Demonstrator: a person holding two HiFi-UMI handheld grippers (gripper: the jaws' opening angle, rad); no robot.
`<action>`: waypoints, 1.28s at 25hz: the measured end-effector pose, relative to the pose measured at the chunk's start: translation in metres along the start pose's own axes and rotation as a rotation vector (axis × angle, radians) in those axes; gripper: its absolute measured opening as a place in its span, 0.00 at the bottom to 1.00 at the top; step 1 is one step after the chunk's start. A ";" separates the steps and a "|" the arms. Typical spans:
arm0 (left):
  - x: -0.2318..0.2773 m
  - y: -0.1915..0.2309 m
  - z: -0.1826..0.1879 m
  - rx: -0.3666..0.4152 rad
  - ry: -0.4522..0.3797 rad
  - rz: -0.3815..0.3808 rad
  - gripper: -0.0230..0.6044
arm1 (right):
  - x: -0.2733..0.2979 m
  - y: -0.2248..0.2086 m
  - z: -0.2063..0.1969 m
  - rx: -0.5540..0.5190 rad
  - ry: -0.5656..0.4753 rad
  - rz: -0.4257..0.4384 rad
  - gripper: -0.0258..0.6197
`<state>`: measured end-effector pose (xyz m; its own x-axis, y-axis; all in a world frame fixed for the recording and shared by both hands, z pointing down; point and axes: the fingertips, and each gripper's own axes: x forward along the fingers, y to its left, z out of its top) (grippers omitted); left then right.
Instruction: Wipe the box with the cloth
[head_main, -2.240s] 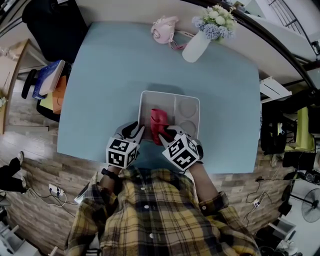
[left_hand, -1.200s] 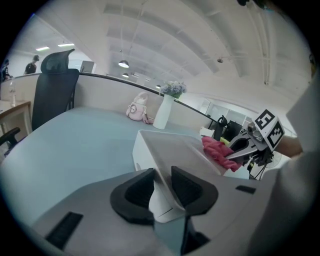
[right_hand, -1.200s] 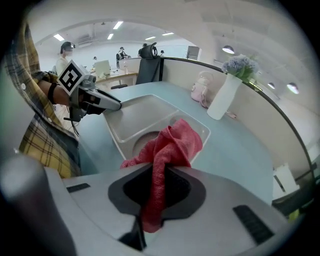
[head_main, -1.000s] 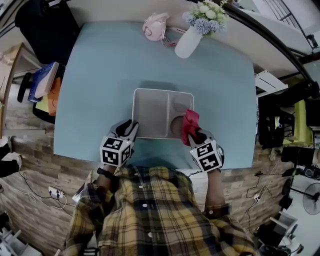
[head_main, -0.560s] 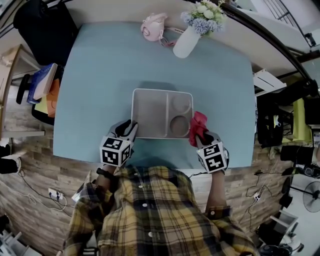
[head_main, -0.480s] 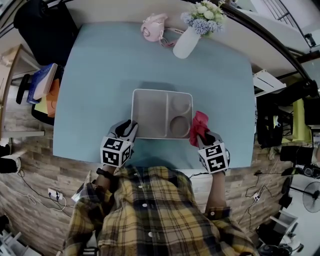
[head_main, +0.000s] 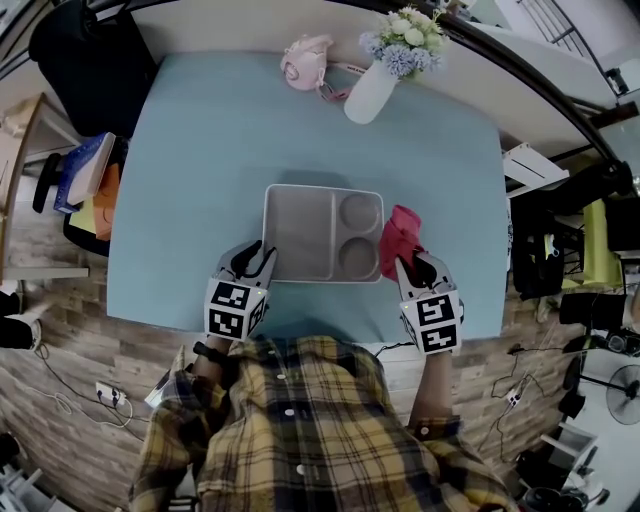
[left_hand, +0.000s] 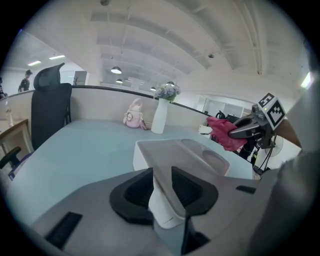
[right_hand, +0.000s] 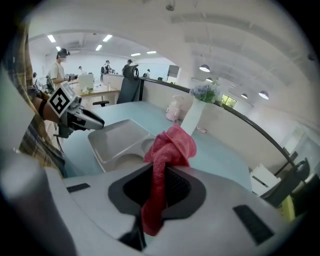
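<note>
The box is a white tray with one large compartment and two round wells, lying near the front of the light blue table. My left gripper is shut on the box's near left corner, the rim pinched between its pads. My right gripper is shut on the red cloth, held in the air just right of the box and clear of it. The red cloth bunches above the jaws and a strip hangs down between them. The box lies to the lower left in the right gripper view.
A white vase with flowers and a pink toy stand at the table's far edge. A black office chair and a side stand with books are at the left. The table's right edge is close to my right gripper.
My right gripper has carried the red cloth out of the box, rightward past its right rim and upward. My left gripper has stayed on the box's near left corner.
</note>
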<state>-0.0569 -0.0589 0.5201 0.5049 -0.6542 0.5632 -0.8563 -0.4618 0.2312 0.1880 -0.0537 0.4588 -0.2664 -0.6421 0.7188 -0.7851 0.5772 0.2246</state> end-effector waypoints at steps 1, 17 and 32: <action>-0.002 -0.001 0.008 0.001 -0.025 -0.001 0.22 | -0.001 -0.002 0.009 0.017 -0.043 -0.001 0.11; -0.072 -0.004 0.120 0.006 -0.375 -0.016 0.03 | -0.031 0.009 0.117 0.329 -0.573 0.076 0.11; -0.090 -0.008 0.125 0.063 -0.377 0.007 0.02 | -0.046 0.006 0.109 0.311 -0.597 0.012 0.11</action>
<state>-0.0816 -0.0717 0.3683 0.5138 -0.8264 0.2306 -0.8574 -0.4848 0.1727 0.1348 -0.0755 0.3554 -0.4696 -0.8569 0.2125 -0.8807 0.4715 -0.0453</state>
